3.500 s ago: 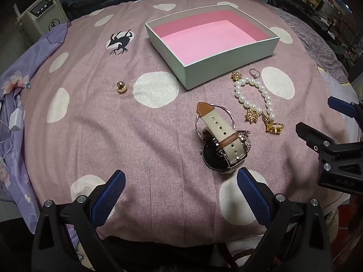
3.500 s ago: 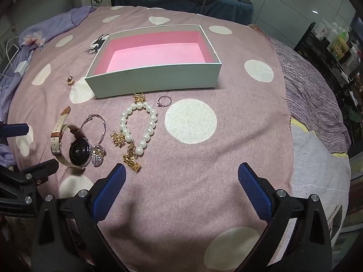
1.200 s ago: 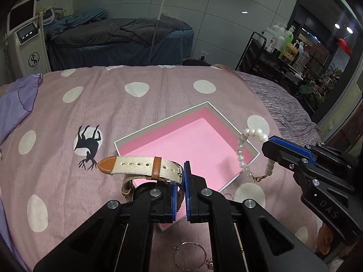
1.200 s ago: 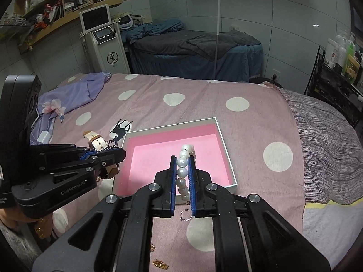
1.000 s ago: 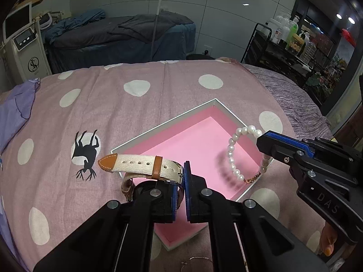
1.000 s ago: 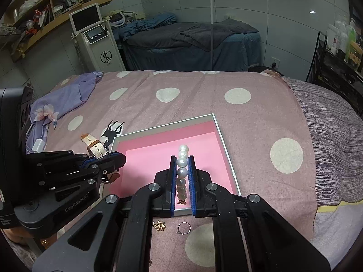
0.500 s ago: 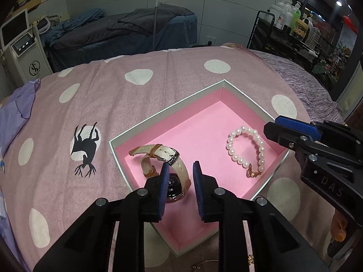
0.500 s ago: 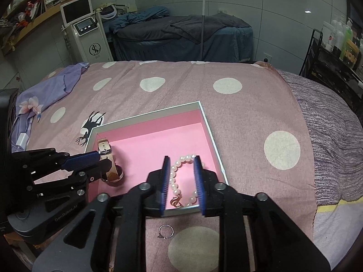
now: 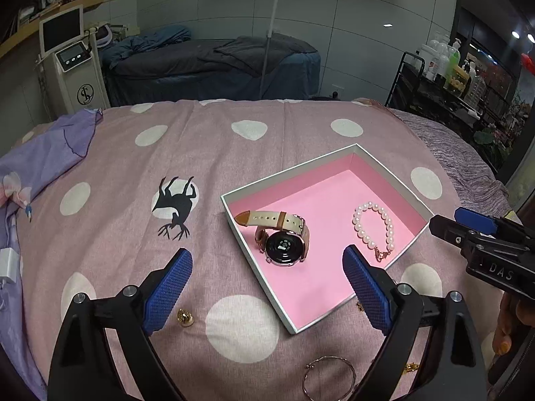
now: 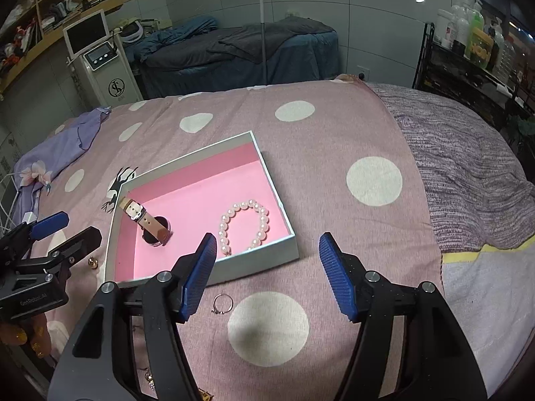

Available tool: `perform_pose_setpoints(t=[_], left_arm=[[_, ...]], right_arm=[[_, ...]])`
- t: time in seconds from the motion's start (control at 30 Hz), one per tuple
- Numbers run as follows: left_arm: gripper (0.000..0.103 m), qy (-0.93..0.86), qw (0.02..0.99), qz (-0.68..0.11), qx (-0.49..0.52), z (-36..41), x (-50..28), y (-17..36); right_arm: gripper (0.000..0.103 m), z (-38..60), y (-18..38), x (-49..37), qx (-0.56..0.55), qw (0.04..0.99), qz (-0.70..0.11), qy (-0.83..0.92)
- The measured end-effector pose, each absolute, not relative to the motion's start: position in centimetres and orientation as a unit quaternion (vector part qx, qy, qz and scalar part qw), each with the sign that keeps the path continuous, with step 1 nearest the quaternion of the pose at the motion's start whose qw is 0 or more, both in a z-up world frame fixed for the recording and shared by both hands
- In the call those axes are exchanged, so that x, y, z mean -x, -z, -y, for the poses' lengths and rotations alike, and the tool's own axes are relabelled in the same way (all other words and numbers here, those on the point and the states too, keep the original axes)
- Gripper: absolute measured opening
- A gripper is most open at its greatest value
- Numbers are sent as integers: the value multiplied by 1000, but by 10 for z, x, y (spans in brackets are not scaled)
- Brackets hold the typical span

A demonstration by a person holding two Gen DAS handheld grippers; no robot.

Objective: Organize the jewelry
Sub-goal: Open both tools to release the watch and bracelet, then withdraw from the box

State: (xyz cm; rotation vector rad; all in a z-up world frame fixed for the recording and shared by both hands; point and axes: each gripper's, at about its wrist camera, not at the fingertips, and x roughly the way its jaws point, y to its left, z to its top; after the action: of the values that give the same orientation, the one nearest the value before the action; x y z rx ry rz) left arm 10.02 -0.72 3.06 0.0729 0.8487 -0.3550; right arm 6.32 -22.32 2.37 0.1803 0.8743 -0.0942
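A white box with a pink floor (image 9: 337,287) (image 10: 187,200) sits on the pink polka-dot bedspread. In it lie a watch with a cream strap (image 9: 284,237) (image 10: 147,222) and a pearl bracelet (image 9: 376,229) (image 10: 245,222). My left gripper (image 9: 267,290) is open and empty, above the box's near left corner. My right gripper (image 10: 267,272) is open and empty, above the box's near right edge. On the spread outside the box lie a thin ring (image 10: 222,303), a silver bangle (image 9: 329,376) and a small gold ball piece (image 9: 185,317) (image 10: 92,262).
A purple cloth (image 9: 46,147) lies at the spread's left edge. A white machine with a screen (image 9: 72,70) and a dark-covered bed (image 9: 214,63) stand behind. A black shelf with bottles (image 9: 448,77) stands at the right. A gold charm (image 9: 412,366) lies by the bangle.
Both grippers let go of their loads in the box, the watch from the left, the pearl bracelet from the right. Both have since opened wide and drawn back.
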Motion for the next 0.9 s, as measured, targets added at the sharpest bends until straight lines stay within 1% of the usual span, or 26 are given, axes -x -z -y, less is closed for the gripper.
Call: perform_pose_setpoints(t=[0.1, 0.2, 0.43, 0.9], left_arm=[[94, 170, 892, -416, -43, 5, -90, -26], [96, 166, 893, -417, -45, 3, -81, -24], [97, 167, 885, -432, -40, -3, -67, -10], [95, 128, 885, -448, -20, -63, -26, 23]], right_arm=[[64, 224, -18, -54, -107, 894, -433, 40], [65, 219, -16, -46, -104, 894, -435, 32], [65, 210, -8, -22, -112, 893, -437, 7], [65, 184, 19, 39, -40, 896, -441, -39]])
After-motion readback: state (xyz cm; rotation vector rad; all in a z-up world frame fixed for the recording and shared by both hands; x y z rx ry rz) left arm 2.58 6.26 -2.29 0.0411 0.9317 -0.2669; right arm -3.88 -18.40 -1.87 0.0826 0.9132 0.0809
